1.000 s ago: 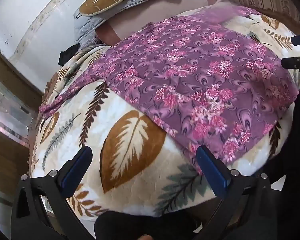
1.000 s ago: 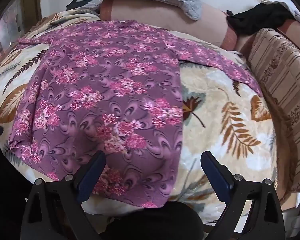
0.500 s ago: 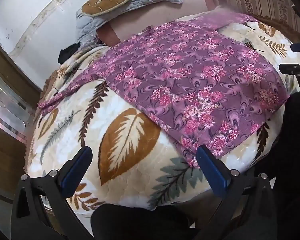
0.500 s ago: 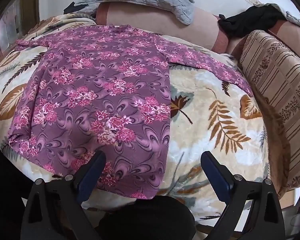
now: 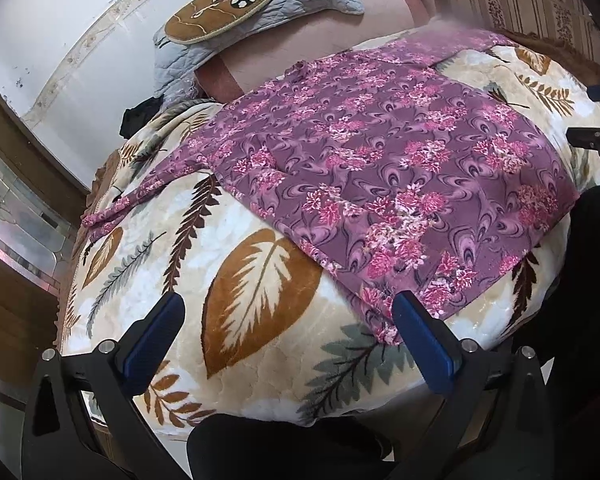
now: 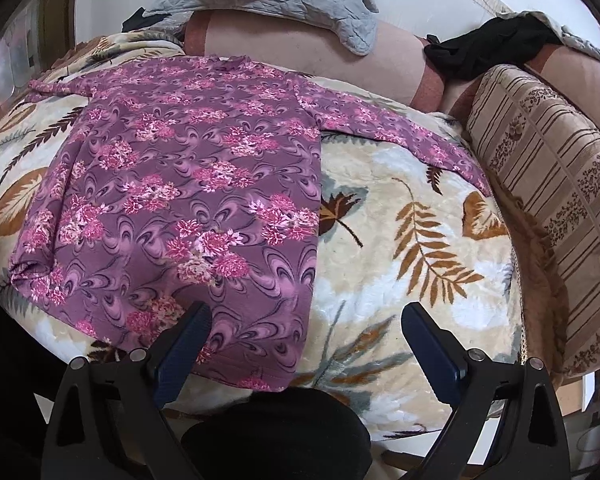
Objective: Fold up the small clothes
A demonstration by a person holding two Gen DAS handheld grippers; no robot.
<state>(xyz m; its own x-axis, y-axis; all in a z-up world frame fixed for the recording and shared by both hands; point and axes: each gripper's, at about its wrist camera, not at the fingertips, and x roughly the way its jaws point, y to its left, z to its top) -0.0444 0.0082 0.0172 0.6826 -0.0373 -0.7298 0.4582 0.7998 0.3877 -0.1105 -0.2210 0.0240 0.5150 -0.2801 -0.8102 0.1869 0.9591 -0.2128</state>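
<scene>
Left gripper (image 5: 288, 336) wide apart, right gripper (image 6: 306, 338) wide apart, both empty, purple floral top (image 6: 188, 200) flat on leaf-print blanket (image 6: 400, 248)

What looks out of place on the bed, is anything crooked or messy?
Nothing much. The purple floral top lies flat on the leaf-print blanket, sleeves spread; its near-left hem corner is slightly bunched. Both tools, left and right, are open and empty.

Soft, even daylight is being cast throughout; edges are being bowed and darkened by fisheye distortion; far corners are being blurred.
</scene>
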